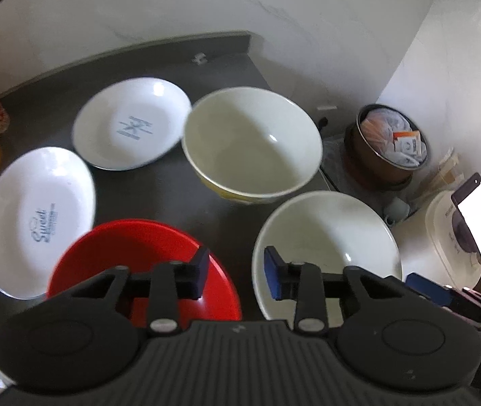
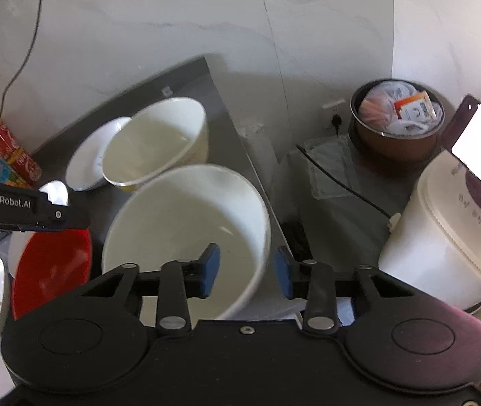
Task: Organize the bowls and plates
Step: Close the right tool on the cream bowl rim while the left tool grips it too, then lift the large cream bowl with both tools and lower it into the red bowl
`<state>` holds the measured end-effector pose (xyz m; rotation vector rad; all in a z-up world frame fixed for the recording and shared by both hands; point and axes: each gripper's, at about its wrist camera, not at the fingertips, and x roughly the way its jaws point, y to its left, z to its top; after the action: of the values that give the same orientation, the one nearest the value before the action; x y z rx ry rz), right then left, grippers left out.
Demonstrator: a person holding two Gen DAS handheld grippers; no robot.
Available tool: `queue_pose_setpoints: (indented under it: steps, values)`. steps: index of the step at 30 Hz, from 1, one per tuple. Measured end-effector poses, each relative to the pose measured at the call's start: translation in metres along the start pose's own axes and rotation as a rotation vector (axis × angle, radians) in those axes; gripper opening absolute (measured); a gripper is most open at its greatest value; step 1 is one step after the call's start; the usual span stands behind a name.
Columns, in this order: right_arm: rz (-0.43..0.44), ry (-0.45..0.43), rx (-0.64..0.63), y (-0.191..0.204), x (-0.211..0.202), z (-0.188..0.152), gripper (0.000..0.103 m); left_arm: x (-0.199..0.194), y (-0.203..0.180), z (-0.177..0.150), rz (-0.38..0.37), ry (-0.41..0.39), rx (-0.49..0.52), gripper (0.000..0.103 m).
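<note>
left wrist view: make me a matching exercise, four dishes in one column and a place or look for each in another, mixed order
Things:
1. red plastic bowl
2. oval white plate with blue "Sweet" lettering
3. white bowl with yellow outside
4. round white plate with blue print

Descriptions:
A. farthest back
B. far left
C. centre, deep
D. under the left hand-held gripper

Pairs: 1-D, 2-B, 3-C, 4-A

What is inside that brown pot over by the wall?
The brown pot is stuffed with crumpled white plastic bags and small orange-and-white packets on top. Anything beneath them, and the pot's bottom, is covered and cannot be seen.
</note>
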<state>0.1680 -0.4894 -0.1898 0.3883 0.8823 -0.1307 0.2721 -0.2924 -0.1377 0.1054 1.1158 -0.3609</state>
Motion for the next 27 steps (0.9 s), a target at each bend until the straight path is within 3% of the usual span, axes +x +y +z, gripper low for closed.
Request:
queue_pose_setpoints:
  steps: [3,11,14,15,17,21,27]
  values:
    - [-0.008,0.024,0.009,-0.005,0.008,-0.002,0.036,0.011,-0.009,0.003,-0.022,0.021,0.037,0.03]
    - [-0.024,0.068,0.021,-0.006,0.023,-0.007,0.035,0.046,-0.024,0.012,0.017,0.061,0.089,0.027]
    - [-0.019,0.073,0.006,-0.003,0.026,-0.007,0.025,0.063,-0.025,0.013,0.022,0.093,0.105,0.025]
    - [-0.017,0.073,-0.002,-0.001,0.026,-0.007,0.019,0.068,-0.024,0.012,0.021,0.107,0.103,0.019]
    - [-0.041,0.074,-0.02,0.004,0.026,-0.005,0.018,0.075,-0.023,0.01,0.015,0.136,0.092,0.012]
    - [-0.048,0.049,-0.024,0.008,0.021,-0.002,0.017,0.066,-0.023,0.009,0.041,0.1,0.099,0.011]
    - [-0.031,0.004,-0.031,0.015,0.003,0.005,0.016,0.032,-0.019,0.017,0.012,0.026,0.084,0.011]
